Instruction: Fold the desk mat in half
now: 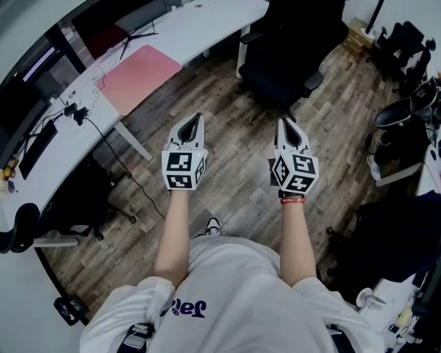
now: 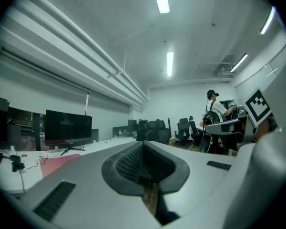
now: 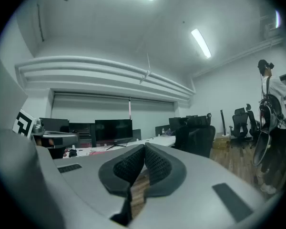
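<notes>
Mat (image 1: pixel 138 76) is on the white surface (image 1: pixel 198 20), upper left in my head view. It's pink, rectangular, lying flat and fully open, no fold in it. It sits just in front of the monitor (image 1: pixel 117 9) stand, with one long edge close to the surface's front edge. Black cables (image 1: pixel 81 112) lie just beside its left end.

Both grippers are well apart from the mat, held level over the wood floor (image 1: pixel 235 175). Left gripper (image 1: pixel 196 116): fingers (image 2: pixel 128 162) clenched together, nothing between them. Right gripper (image 1: pixel 283 121): fingers (image 3: pixel 157 165) also clenched, nothing held.

From the left gripper view the mat shows as a pink patch low on the left, under the monitor. From the right gripper view I only get a thin pink strip on the surface.

Black chair (image 1: pixel 290 43) stands ahead of the right gripper, right of the mat.
</notes>
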### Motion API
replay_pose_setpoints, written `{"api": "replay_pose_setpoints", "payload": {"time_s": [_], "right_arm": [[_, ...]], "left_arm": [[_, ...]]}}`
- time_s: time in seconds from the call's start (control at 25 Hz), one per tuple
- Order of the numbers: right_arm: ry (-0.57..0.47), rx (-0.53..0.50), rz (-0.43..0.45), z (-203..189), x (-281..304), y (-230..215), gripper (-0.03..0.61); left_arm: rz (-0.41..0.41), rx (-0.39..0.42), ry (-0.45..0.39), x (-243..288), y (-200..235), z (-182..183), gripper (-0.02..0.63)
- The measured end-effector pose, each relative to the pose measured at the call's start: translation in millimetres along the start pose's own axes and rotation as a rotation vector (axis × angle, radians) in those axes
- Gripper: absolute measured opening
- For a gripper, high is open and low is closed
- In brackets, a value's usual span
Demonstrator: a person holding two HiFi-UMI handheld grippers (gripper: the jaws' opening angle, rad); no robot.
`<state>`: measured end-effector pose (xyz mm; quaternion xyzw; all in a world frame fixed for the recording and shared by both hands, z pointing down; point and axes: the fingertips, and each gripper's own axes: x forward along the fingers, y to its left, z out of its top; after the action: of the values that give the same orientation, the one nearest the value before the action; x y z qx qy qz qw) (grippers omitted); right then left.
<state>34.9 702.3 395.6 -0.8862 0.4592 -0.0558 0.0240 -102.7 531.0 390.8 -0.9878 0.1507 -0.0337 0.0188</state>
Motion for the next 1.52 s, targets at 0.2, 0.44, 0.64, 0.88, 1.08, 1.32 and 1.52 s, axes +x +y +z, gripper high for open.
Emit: {"api": "replay_pose_setpoints", "payload": {"time_s": [0.2,0.44,0.64,0.88,1.08,1.32,1.52], "right_arm": [[0.000,-0.001,0.019,-1.2,31.9,26.3,0.017],[0.005,0.052,0.082,-8.0,71.5,57.2,0.015],[-0.008,0.110,0.122,-8.1,103.6,90.4,0.017],[0.041,0.089,0.172,-32.1,132.1,115.5,0.017],[0.062,0.066,0.240,-28.6,163.7,144.0,0.017],[0.077,0.043,0.355,-27.6,228.4,176.9,0.018],[0.086,0.037,0.464,-18.6,297.6,203.1,0.029]], "left_arm": [[0.016,0.015,-0.013,11.2,36.8,3.1,0.018],[0.027,0.022,-0.015,26.6,75.0,0.1,0.018],[0.029,0.010,0.001,35.2,110.5,-7.5,0.018],[0.069,-0.003,0.005,40.2,137.4,-25.0,0.018],[0.130,-0.014,-0.007,43.5,169.5,-19.6,0.018],[0.215,-0.028,0.000,65.5,215.9,-23.7,0.018],[0.313,-0.047,0.006,90.2,265.7,-22.2,0.018]]}}
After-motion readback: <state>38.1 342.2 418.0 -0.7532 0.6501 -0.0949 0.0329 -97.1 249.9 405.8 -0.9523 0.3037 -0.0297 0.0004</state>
